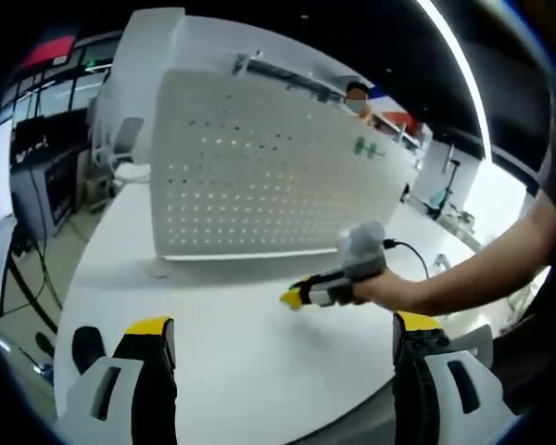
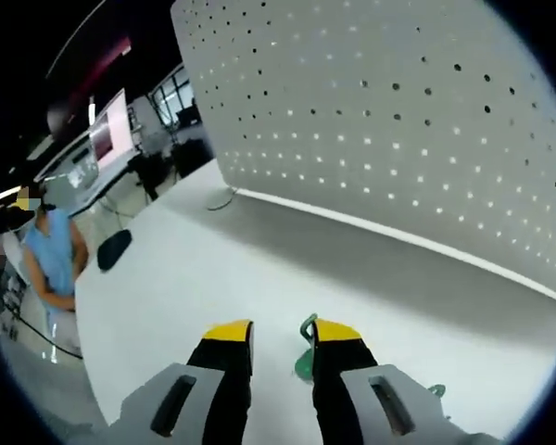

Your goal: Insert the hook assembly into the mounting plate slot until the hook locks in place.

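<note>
White tabletop [image 1: 250,334] ran under both our grippers, in an open office with desks and screens off to the far left. Our left gripper [image 1: 283,338] had its yellow-tipped jaws spread wide apart with nothing between them, hovering above the near edge of the table. Beyond it we saw our right gripper [image 1: 301,295] resting low over the table, held in a hand [image 1: 389,289] whose bare forearm came in from the right; a cable trailed from the back of that gripper. In the right gripper view, the right gripper [image 2: 283,338] had its jaws drawn close together, and a small green hook piece [image 2: 306,357] sat just at the inner side of the right jaw, touching it; we could not tell whether the jaws actually clamped it. Farther out, a white perforated panel [image 1: 259,176] stood upright on the table, its rows of small holes facing us, its lower edge resting on the surface and a small round foot showing at its left end. Some green marks [image 1: 369,146] showed on the panel's upper right. At the far left of the right gripper view, a person in a light blue top [image 2: 54,260] stood beside the table.
</note>
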Action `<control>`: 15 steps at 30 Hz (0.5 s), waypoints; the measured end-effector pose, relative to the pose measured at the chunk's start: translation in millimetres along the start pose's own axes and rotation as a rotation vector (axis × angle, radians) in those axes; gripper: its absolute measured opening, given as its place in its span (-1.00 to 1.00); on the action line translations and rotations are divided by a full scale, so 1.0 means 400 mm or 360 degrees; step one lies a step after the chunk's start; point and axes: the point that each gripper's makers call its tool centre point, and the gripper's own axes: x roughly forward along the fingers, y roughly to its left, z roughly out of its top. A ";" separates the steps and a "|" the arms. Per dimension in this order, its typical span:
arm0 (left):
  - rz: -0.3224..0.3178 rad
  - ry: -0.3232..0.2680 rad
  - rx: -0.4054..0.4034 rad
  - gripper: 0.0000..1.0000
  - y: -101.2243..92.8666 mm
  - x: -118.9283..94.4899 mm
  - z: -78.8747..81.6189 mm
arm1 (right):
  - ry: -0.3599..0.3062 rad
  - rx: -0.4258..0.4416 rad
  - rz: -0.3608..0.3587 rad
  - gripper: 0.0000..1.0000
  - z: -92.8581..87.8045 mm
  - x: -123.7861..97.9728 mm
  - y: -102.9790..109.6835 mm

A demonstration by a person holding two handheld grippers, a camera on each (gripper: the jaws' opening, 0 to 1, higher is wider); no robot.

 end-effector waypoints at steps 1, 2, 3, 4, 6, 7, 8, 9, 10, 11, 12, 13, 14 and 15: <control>0.0002 0.0002 -0.0003 0.98 0.001 -0.001 -0.001 | 0.0009 -0.0008 -0.0004 -0.66 -0.001 0.002 -0.002; 0.0005 0.0002 -0.0004 0.98 0.002 -0.001 -0.002 | 0.0010 -0.0012 -0.0006 -0.69 0.000 0.004 -0.004; 0.0007 0.0003 -0.0005 0.98 0.003 -0.002 -0.002 | 0.0018 -0.0018 -0.0006 -0.71 0.000 0.007 -0.005; 0.0009 0.0001 -0.0006 0.98 0.005 -0.001 -0.001 | 0.0021 -0.0014 -0.0004 -0.73 0.000 0.008 -0.007; 0.0011 0.0001 -0.0006 0.98 0.008 -0.001 0.000 | 0.0032 0.0027 -0.0003 -0.78 0.002 0.016 -0.018; 0.0013 0.0000 -0.0006 0.98 0.009 -0.001 0.000 | 0.0036 0.0015 -0.0009 -0.82 0.003 0.016 -0.024; 0.0014 0.0000 -0.0009 0.98 0.010 -0.001 0.000 | 0.0038 0.0003 -0.0015 -0.88 0.003 0.015 -0.028; 0.0015 -0.0002 -0.0012 0.98 0.011 -0.001 0.000 | 0.0050 -0.0020 -0.0014 -0.94 0.001 0.013 -0.029; 0.0016 -0.0002 -0.0016 0.98 0.011 0.000 0.000 | 0.0051 -0.0019 -0.0011 -0.94 0.002 0.012 -0.029; 0.0016 0.0000 -0.0016 0.98 0.012 0.001 -0.002 | 0.0048 -0.0023 -0.0016 -0.94 0.004 0.010 -0.031; 0.0017 0.0002 -0.0015 0.98 0.011 0.002 -0.003 | 0.0042 -0.0032 -0.0025 -0.95 0.006 0.007 -0.034; 0.0013 0.0004 -0.0017 0.98 0.010 0.004 -0.004 | 0.0043 -0.0034 -0.0030 -0.95 0.007 0.006 -0.035; 0.0010 0.0004 -0.0018 0.98 0.008 0.006 -0.004 | 0.0046 -0.0030 -0.0028 -0.96 0.007 0.005 -0.036; 0.0008 0.0005 -0.0017 0.98 0.007 0.008 -0.004 | 0.0048 -0.0028 -0.0026 -0.96 0.006 0.004 -0.036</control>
